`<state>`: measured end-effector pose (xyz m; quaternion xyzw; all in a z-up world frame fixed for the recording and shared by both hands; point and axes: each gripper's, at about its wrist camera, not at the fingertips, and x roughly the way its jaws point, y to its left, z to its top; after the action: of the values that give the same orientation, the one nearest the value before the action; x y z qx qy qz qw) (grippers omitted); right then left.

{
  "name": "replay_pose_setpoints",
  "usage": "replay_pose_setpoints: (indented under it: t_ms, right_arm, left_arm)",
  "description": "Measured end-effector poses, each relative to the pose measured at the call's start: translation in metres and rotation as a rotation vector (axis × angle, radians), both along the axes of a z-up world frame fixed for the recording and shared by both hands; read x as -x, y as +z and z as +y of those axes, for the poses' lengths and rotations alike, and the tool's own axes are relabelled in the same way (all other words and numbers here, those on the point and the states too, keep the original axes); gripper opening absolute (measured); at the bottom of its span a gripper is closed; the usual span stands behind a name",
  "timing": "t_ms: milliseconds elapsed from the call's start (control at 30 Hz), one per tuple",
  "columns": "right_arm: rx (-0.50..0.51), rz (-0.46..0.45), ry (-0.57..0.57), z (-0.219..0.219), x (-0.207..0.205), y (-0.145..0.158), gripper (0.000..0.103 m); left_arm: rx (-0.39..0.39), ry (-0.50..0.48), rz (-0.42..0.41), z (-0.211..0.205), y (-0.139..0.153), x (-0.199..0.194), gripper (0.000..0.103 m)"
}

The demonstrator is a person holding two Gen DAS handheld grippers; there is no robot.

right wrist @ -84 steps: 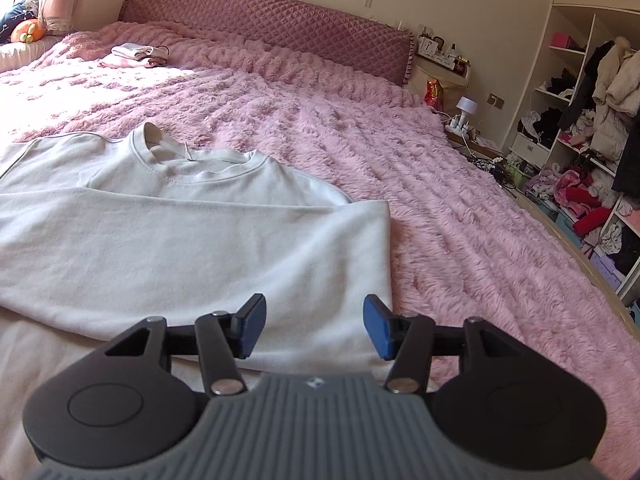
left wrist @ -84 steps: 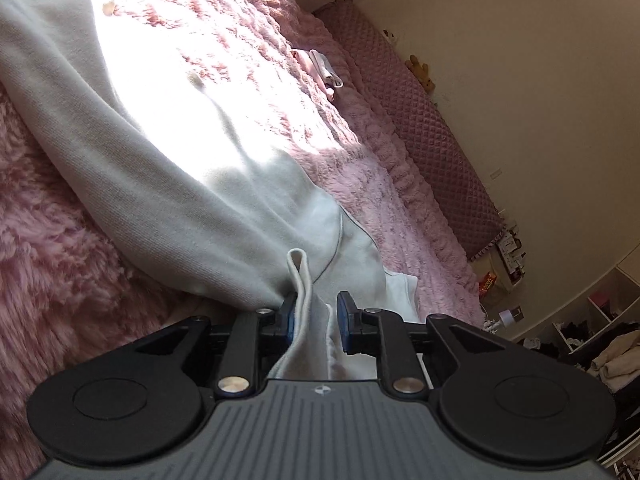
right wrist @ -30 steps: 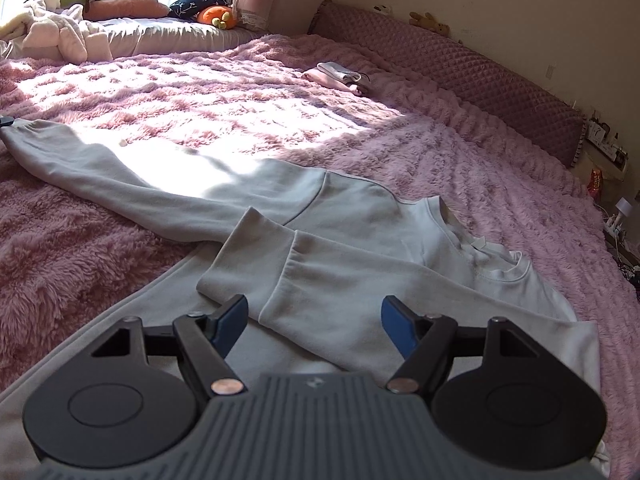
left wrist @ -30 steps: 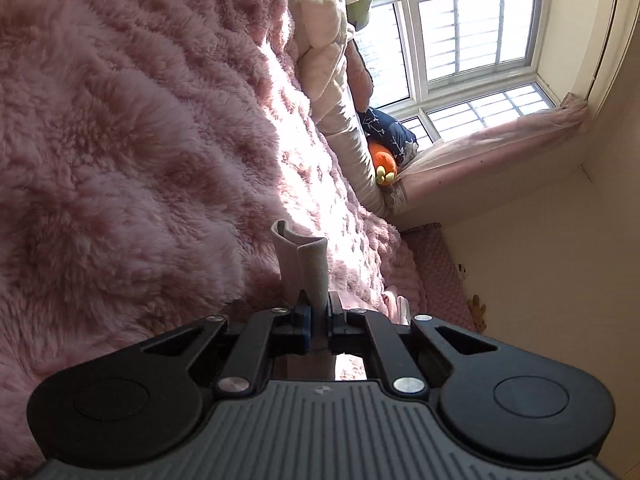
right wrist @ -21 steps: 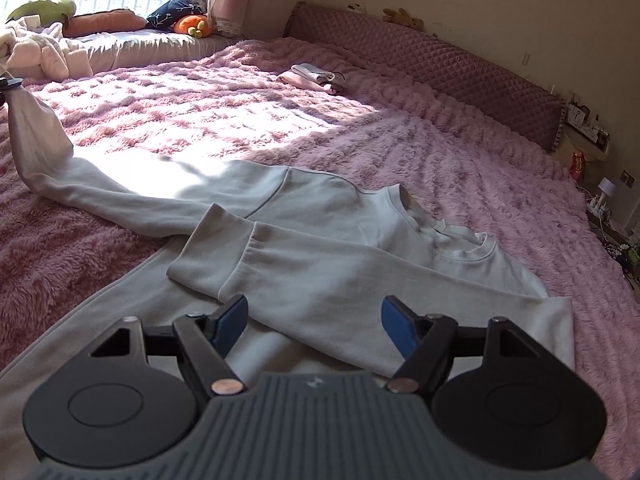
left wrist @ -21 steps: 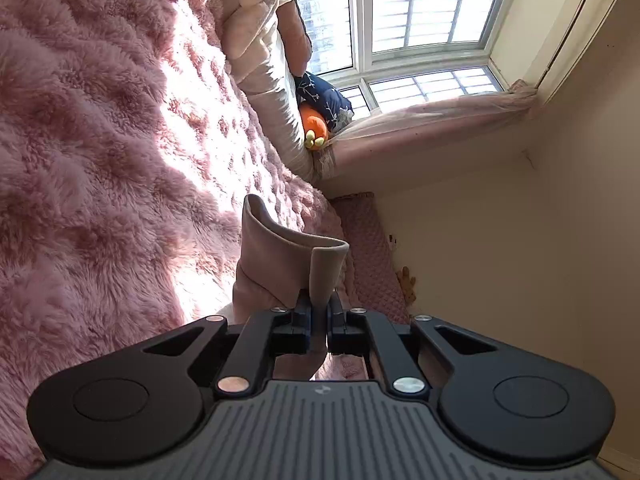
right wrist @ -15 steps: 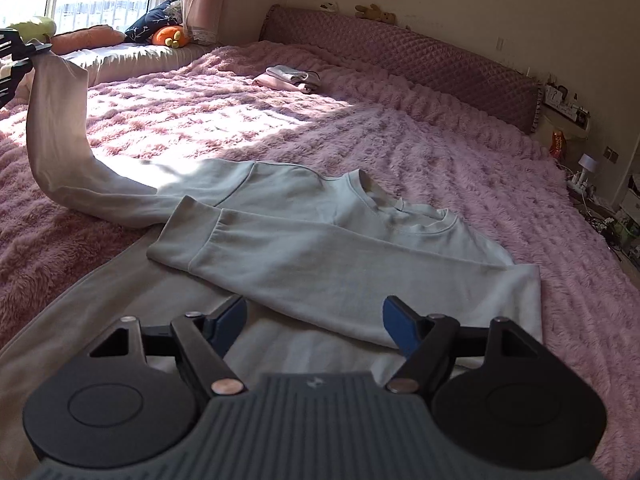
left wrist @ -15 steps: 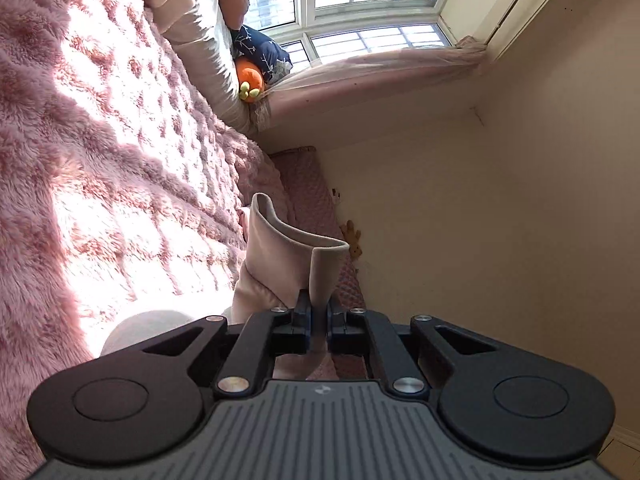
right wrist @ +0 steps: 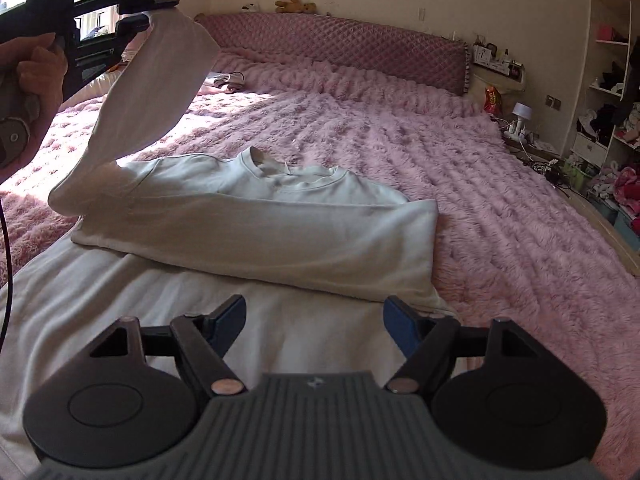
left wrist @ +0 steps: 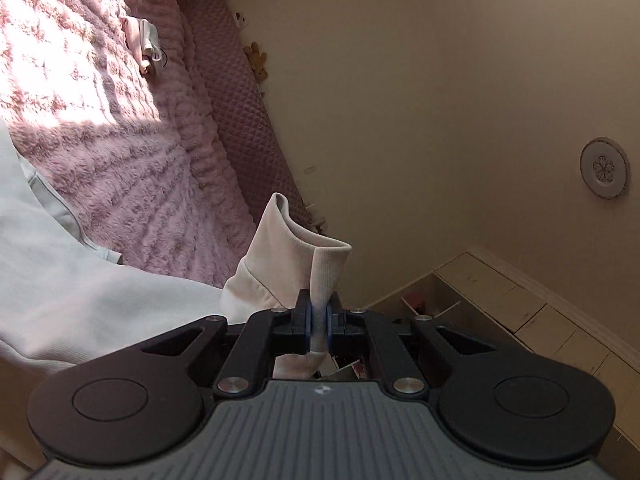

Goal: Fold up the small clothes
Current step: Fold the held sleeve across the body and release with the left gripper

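Observation:
A pale grey-white sweatshirt (right wrist: 248,216) lies on the pink fluffy bed, neck toward the headboard, one sleeve folded across its body. My left gripper (left wrist: 318,316) is shut on the cuff (left wrist: 304,264) of the other sleeve. In the right wrist view the left gripper (right wrist: 152,10) holds that sleeve (right wrist: 152,92) high above the bed's left side, arching over the shirt. My right gripper (right wrist: 314,322) is open and empty, low over the shirt's lower part.
The pink blanket (right wrist: 460,184) covers the whole bed up to a quilted headboard (right wrist: 360,50). Small folded clothes (right wrist: 224,80) lie near the headboard. A cluttered shelf (right wrist: 608,92) and floor items stand to the right. A window is at far left.
My left gripper has lifted the sleeve cuff off the bed and swung it up and toward the shirt's body. My right gripper has stayed open and turned rightward over the shirt.

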<state>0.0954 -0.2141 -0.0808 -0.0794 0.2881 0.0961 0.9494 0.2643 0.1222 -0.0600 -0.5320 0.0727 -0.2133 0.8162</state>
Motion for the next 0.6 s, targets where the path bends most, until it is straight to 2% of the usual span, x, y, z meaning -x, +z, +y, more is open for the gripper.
replay_pose_setpoints:
  t_ms: [67, 267, 300, 367, 400, 467, 533, 600]
  right_arm:
    - [-0.004, 0.002, -0.024, -0.016, 0.0, -0.002, 0.071]
    - [-0.021, 0.041, -0.119, -0.064, -0.001, -0.014, 0.071]
    - [-0.027, 0.055, -0.138, -0.073, -0.001, -0.018, 0.071]
    - [-0.041, 0.076, -0.168, -0.085, -0.002, -0.023, 0.071]
    - [-0.049, 0.085, -0.182, -0.091, -0.003, -0.026, 0.071]
    - [-0.067, 0.094, -0.201, -0.098, -0.005, -0.029, 0.071]
    - [-0.104, 0.089, -0.217, -0.106, -0.008, -0.03, 0.071]
    - [-0.161, 0.078, -0.225, -0.111, -0.014, -0.028, 0.072]
  left_arm:
    - [-0.043, -0.052, 0.051, -0.035, -0.021, -0.013, 0.006]
    - [-0.325, -0.19, 0.199, -0.136, -0.082, -0.034, 0.007]
    - [-0.359, -0.206, 0.219, -0.144, -0.089, -0.036, 0.009]
    - [-0.44, -0.25, 0.26, -0.161, -0.099, -0.037, 0.022]
    - [-0.476, -0.271, 0.266, -0.168, -0.101, -0.035, 0.023]
    - [-0.54, -0.304, 0.249, -0.172, -0.093, -0.029, 0.026]
    - [-0.607, -0.341, 0.174, -0.175, -0.07, -0.002, 0.03]
    - [-0.654, -0.343, 0.093, -0.162, -0.049, 0.015, 0.045]
